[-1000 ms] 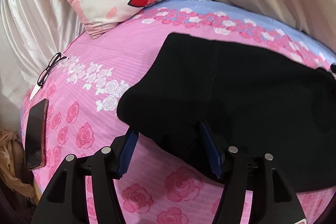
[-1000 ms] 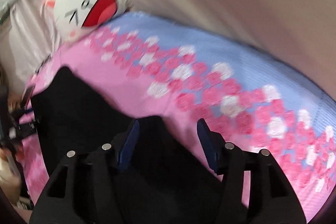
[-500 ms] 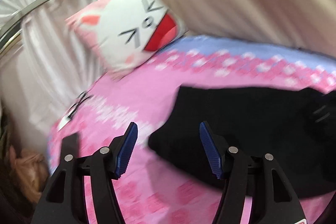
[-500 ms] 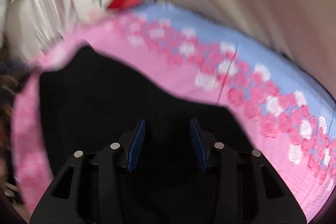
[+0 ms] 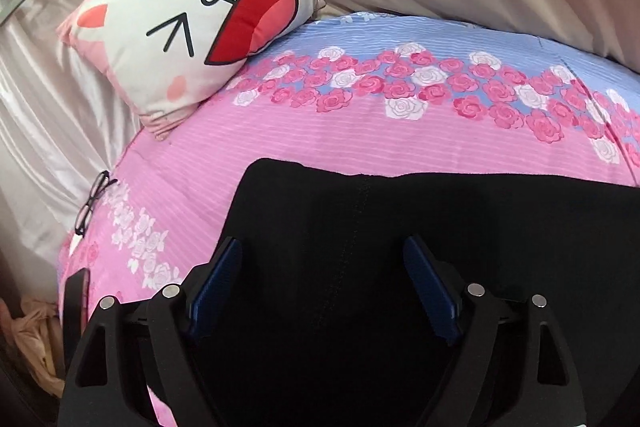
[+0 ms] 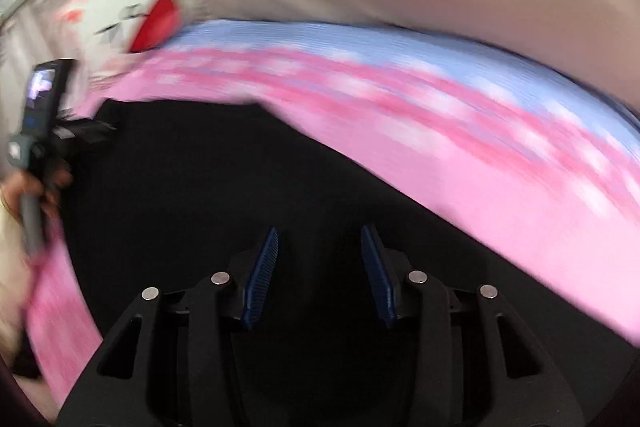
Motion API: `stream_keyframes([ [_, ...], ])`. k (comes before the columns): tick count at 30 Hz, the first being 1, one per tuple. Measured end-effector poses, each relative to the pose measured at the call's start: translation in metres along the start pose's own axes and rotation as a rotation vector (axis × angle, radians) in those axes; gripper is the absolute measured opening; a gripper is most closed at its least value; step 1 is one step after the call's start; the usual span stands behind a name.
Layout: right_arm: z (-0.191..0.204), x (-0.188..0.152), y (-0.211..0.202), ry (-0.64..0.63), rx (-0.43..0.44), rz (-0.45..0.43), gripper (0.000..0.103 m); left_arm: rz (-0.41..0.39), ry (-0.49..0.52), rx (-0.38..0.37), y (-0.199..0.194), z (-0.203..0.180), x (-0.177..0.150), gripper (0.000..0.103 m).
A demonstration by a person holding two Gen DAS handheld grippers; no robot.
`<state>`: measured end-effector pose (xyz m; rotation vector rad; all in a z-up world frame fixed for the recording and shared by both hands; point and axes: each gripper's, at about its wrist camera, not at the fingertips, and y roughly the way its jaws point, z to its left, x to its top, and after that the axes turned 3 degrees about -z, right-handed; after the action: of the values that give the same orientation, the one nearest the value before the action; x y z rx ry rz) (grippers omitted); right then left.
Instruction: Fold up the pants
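Two grippers hover over the black pants [image 5: 440, 227], which lie flat on the pink floral bedspread [image 5: 320, 143]. Left gripper [image 5: 324, 283] has just been spreading wide, empty; right gripper [image 6: 318, 267], part open after narrowing, clamps nothing clearly. Risk — pinching bedspread along with the pants' near-left edge, or dragging layers askew. Beyond the pants, bare bedspread reaches the cat pillow [image 5: 188, 15] — room enough.

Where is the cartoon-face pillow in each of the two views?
Left wrist: the pillow is upper left, sharp, its corner resting on the pink bedspread.
Right wrist: the pillow is upper left, blurred.
Shared landmark: the black pants, lower middle in both.
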<state>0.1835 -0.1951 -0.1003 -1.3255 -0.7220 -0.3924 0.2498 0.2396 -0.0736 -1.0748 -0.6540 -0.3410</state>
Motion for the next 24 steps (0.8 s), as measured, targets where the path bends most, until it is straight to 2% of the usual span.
stream_keyframes([
  [1,-0.030,-0.017,-0.019,0.055,0.005,-0.024,0.040,-0.003,0.011,0.013,-0.001,-0.003,0.000,0.082],
  [2,-0.063,-0.038,-0.047,0.126,-0.035,-0.050,0.040,-0.004,0.019,0.022,0.000,-0.005,0.001,0.082],
  [6,-0.149,-0.101,-0.147,0.289,-0.268,-0.131,0.041,-0.033,0.020,0.063,-0.027,-0.009,0.002,0.077],
  [9,-0.215,-0.147,-0.199,0.447,-0.411,-0.175,0.048,-0.092,0.005,-0.012,-0.070,-0.020,-0.004,0.077],
  [10,-0.231,-0.155,-0.205,0.478,-0.426,-0.174,0.048,-0.109,0.009,-0.050,-0.086,-0.029,-0.008,0.078],
  [12,-0.257,-0.168,-0.210,0.500,-0.380,-0.173,0.048,-0.131,0.032,-0.108,-0.111,-0.050,-0.017,0.078],
  [15,-0.271,-0.161,-0.195,0.446,-0.368,-0.149,0.048,-0.141,0.112,-0.178,-0.145,-0.094,-0.034,0.079],
  [17,-0.273,-0.152,-0.176,0.411,-0.381,-0.108,0.056,-0.141,0.144,-0.203,-0.157,-0.115,-0.044,0.079],
  [18,-0.278,-0.148,-0.167,0.395,-0.371,-0.091,0.056,-0.136,0.163,-0.218,-0.164,-0.128,-0.050,0.079],
  [19,-0.278,-0.144,-0.155,0.379,-0.354,-0.080,0.052,-0.134,0.176,-0.228,-0.168,-0.136,-0.054,0.079],
  [21,-0.269,-0.137,-0.150,0.315,-0.373,-0.067,0.030,-0.124,0.206,-0.236,-0.175,-0.156,-0.062,0.079],
  [22,-0.268,-0.129,-0.157,0.283,-0.403,-0.083,0.016,-0.122,0.216,-0.236,-0.178,-0.162,-0.065,0.079],
  [23,-0.267,-0.123,-0.168,0.265,-0.427,-0.119,0.010,-0.120,0.228,-0.236,-0.180,-0.168,-0.067,0.079],
  [24,-0.267,-0.116,-0.182,0.250,-0.456,-0.164,0.010,-0.121,0.238,-0.231,-0.181,-0.174,-0.068,0.079],
])
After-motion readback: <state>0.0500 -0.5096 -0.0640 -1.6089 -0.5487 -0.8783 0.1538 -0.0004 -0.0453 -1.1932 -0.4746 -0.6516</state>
